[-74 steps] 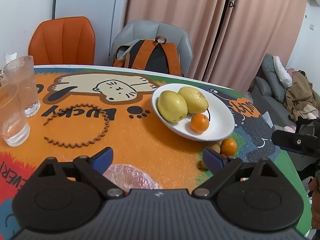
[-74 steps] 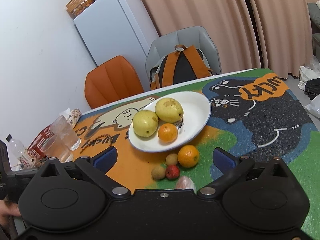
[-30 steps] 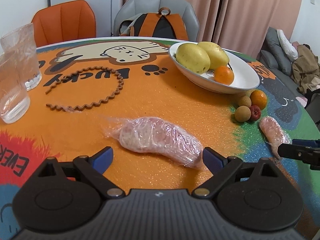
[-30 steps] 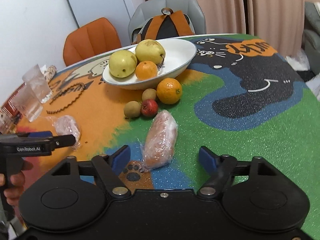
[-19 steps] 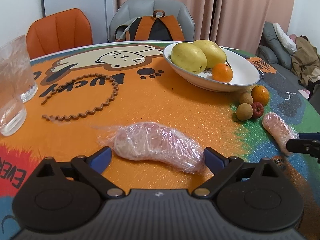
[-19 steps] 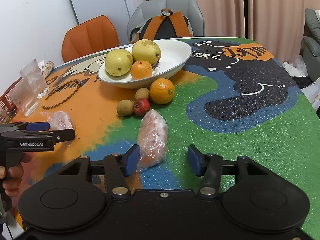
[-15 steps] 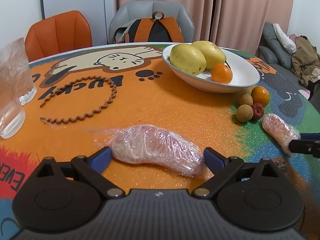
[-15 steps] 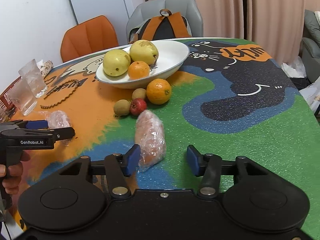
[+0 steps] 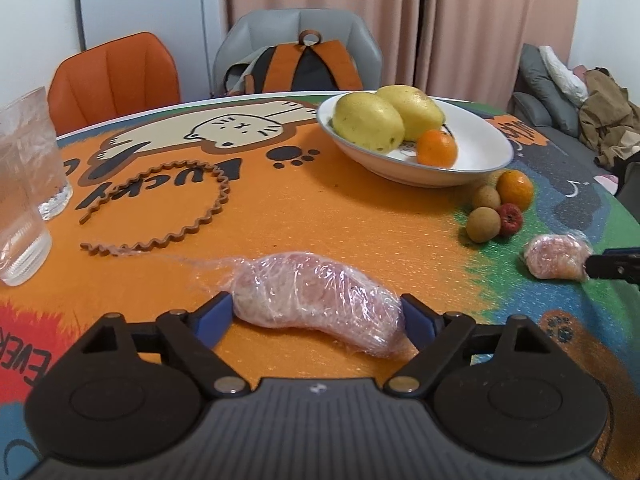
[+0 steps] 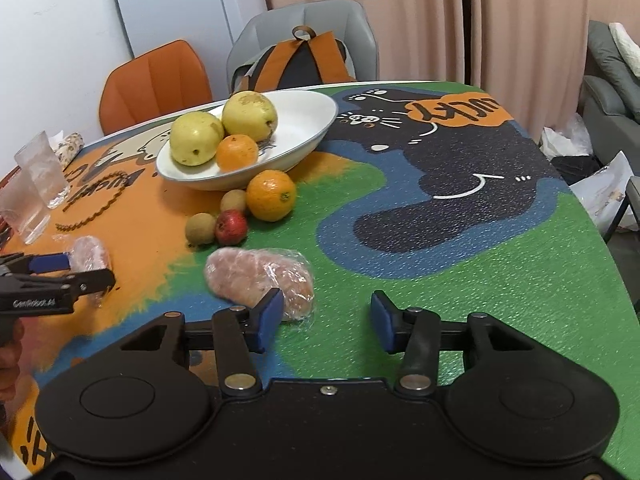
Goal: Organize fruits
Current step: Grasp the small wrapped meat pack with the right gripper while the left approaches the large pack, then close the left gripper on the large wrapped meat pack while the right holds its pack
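Your left gripper [image 9: 316, 316] has its jaws closing around the long wrapped fruit [image 9: 316, 300] lying across them on the table [image 9: 280, 216]; both blue pads sit right at its ends, though firm pressure cannot be confirmed. Your right gripper [image 10: 326, 322] is also closing, but the shorter wrapped fruit [image 10: 256, 276] lies just ahead of its left pad, not between the jaws, which hold nothing. Right of that gripper the green and black tabletop runs bare to the curved table edge, giving you free room there. Writing on the mat reads "LUCKY", upside down from your side, and the left gripper's body shows "GenRobot.AI". Ahead of both grippers, a white bowl [image 10: 304, 120] holds two yellow pears [image 10: 196, 138] and a small orange [image 10: 237, 153]. Just in front of the bowl, between it and your right gripper, lie a loose orange [image 10: 271, 196], two brown longans [image 10: 201, 229] and a red lychee [image 10: 231, 227]. Left of your left gripper stand two empty glasses [image 9: 28, 152].
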A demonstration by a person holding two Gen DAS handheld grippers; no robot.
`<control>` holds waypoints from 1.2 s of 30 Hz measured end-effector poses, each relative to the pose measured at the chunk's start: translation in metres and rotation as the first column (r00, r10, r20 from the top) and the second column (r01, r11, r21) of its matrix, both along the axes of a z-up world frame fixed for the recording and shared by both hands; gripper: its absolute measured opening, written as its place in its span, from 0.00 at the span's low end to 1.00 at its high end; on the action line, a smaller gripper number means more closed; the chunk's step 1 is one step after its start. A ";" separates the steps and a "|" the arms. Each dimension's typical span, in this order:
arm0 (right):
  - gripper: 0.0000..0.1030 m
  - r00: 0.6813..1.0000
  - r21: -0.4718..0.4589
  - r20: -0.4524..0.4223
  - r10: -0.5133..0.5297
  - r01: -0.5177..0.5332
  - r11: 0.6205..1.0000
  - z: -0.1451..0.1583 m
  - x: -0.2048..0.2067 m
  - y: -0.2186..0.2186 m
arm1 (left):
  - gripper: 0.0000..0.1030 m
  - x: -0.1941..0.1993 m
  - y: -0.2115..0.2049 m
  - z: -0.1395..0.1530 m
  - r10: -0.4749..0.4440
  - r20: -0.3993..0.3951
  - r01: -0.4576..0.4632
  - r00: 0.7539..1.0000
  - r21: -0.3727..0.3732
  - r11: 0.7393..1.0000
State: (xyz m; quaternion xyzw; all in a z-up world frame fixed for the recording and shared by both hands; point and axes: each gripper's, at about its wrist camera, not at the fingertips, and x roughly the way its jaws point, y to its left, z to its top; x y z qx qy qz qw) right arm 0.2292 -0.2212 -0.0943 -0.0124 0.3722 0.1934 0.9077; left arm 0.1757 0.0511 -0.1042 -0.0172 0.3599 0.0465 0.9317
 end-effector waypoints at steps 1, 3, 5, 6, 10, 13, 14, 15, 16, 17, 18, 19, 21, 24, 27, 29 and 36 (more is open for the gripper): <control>0.44 1.000 -0.003 0.002 -0.004 0.004 1.000 0.000 0.001 -0.001 | 0.84 -0.001 -0.001 0.000 -0.005 0.003 0.005 1.000 -0.003 1.000; 0.44 1.000 -0.011 0.006 -0.011 0.011 1.000 0.000 0.003 -0.001 | 0.84 -0.001 -0.003 0.000 -0.007 0.005 0.007 1.000 -0.003 1.000; 0.44 1.000 -0.009 0.006 -0.019 0.019 1.000 0.000 0.006 -0.002 | 0.84 -0.002 -0.003 0.002 0.000 0.008 0.000 1.000 -0.011 1.000; 0.44 1.000 -0.009 0.007 -0.023 0.023 1.000 0.000 0.007 -0.002 | 0.84 -0.003 -0.003 0.003 0.003 0.012 -0.003 1.000 -0.013 1.000; 0.50 1.000 0.028 0.013 -0.014 0.013 1.000 0.005 0.004 -0.001 | 0.84 -0.006 -0.002 0.011 0.012 0.034 -0.011 0.999 -0.013 1.000; 0.82 1.000 0.081 0.018 0.018 -0.019 0.997 0.009 0.003 0.004 | 0.84 -0.009 0.000 0.016 0.025 0.046 -0.024 0.999 -0.020 1.000; 0.83 0.999 0.088 0.031 0.027 -0.029 0.996 0.011 0.002 0.007 | 0.84 -0.010 0.001 0.017 0.031 0.050 -0.030 0.998 -0.022 0.999; 0.83 0.998 0.082 0.038 0.043 -0.046 0.996 0.011 0.001 0.012 | 0.84 -0.011 0.002 0.018 0.036 0.052 -0.035 0.998 -0.023 0.999; 0.84 0.998 0.075 0.035 0.056 -0.058 0.995 0.011 0.001 0.017 | 0.84 -0.013 0.003 0.019 0.043 0.055 -0.042 0.998 -0.024 0.999; 0.88 0.997 0.069 0.032 0.065 -0.067 0.995 0.010 0.002 0.021 | 0.84 -0.014 0.005 0.020 0.051 0.057 -0.050 0.997 -0.025 0.998; 0.91 0.997 0.061 0.030 0.070 -0.072 0.996 0.009 0.002 0.025 | 0.84 -0.016 0.007 0.021 0.058 0.059 -0.057 0.997 -0.028 0.998; 0.93 0.997 0.049 0.029 0.073 -0.074 0.996 0.008 0.002 0.029 | 0.84 -0.017 0.008 0.022 0.064 0.062 -0.062 0.996 -0.030 0.998; 1.00 0.997 0.035 0.024 0.076 -0.077 0.996 0.005 0.003 0.036 | 0.84 -0.020 0.011 0.024 0.078 0.065 -0.076 0.995 -0.034 0.997; 1.00 0.996 0.019 0.017 0.087 -0.087 0.996 0.003 0.001 0.047 | 0.84 -0.024 0.014 0.025 0.088 0.074 -0.085 0.993 -0.044 0.995; 1.00 0.995 -0.023 0.029 0.091 -0.090 0.996 0.001 -0.001 0.057 | 0.84 -0.027 0.015 0.023 0.090 0.076 -0.086 0.993 -0.057 0.995; 1.00 0.996 -0.051 0.025 0.087 -0.086 0.995 -0.002 0.000 0.062 | 0.84 -0.029 0.017 0.022 0.088 0.080 -0.083 0.993 -0.066 0.994; 0.74 0.997 -0.110 0.032 0.066 -0.062 0.992 -0.004 0.000 0.068 | 0.84 -0.033 0.026 0.028 0.116 0.098 -0.108 0.988 -0.082 0.991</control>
